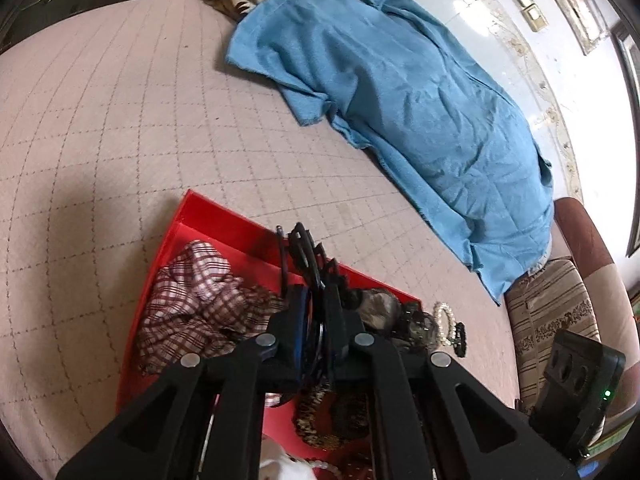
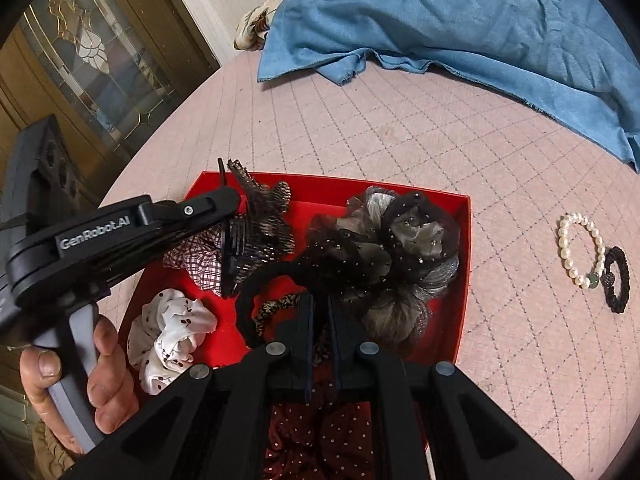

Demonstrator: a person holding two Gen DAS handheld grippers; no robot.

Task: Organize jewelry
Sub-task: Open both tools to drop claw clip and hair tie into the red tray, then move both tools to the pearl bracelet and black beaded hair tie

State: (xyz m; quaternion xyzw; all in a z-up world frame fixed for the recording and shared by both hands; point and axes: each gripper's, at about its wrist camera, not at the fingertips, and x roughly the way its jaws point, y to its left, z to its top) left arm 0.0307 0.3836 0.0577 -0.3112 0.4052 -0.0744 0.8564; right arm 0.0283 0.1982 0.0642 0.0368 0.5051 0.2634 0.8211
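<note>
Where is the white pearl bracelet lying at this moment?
In the right wrist view, the white pearl bracelet lies on the pink quilted bedspread, right of the red box and against a black hair tie.

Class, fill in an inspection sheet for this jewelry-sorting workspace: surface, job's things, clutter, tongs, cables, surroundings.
Surface: pink quilted bedspread.
Job's things: red tray holding scrunchies and a dark sequined hair bow; pearl bracelet and black hair tie lie outside it on the quilt.
Clutter: blue cloth.
Tongs: left tongs shut on a black hair comb clip; right tongs shut, whether holding anything unclear.
Cables: nothing seen.
Surroundings: stained-glass door.
</note>
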